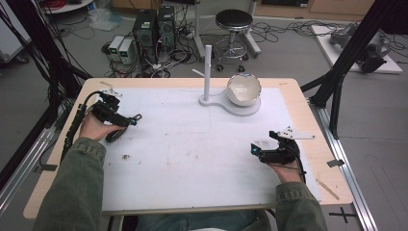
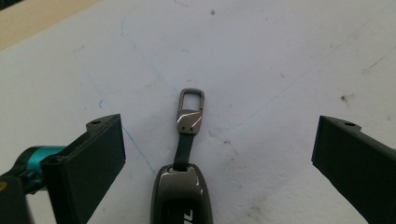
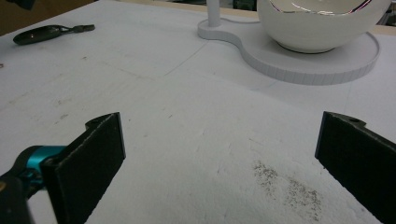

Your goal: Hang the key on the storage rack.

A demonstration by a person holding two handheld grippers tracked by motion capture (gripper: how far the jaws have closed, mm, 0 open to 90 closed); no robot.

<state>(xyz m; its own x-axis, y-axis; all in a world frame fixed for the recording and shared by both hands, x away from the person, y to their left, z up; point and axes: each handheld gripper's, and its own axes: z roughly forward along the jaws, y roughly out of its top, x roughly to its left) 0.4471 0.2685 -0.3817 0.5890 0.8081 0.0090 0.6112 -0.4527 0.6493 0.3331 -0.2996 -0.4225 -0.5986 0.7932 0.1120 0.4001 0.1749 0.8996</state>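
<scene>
A: What sits on the table [image 1: 298, 103]?

B: A white mat [image 1: 192, 144] covers most of the wooden top. Near the far edge stands a white stand [image 1: 226, 102] with an upright post [image 1: 208, 72]. A white bowl [image 1: 244, 89] rests on the round part of the stand's base, to the right of the post.

A: And the person?

B: Two forearms in olive sleeves [image 1: 79, 192] come in from the near edge. Each hand holds a black gripper. The left gripper [image 1: 126, 121] is over the left part of the mat. The right gripper [image 1: 257, 148] is over the right part, closer to the near edge, well apart from the left one.

A: Is either gripper holding something?

B: No. In the left gripper view, the left gripper [image 2: 215, 144] has its jaws spread wide, gripping nothing. In the right gripper view, the right gripper [image 3: 219, 149] also has its jaws spread wide, with bare mat and a patch of dark specks [image 3: 289, 186] between them.

A: What is nearest the left gripper?

B: A dark grey key fob [image 2: 183, 193] lies flat on the mat, midway between the open jaws, touching neither. A short strap runs from it to a small metal clip [image 2: 191, 111] that points away from the gripper. In the right gripper view the key fob [image 3: 39, 33] appears far off at the upper left, well apart from the stand and bowl.
</scene>
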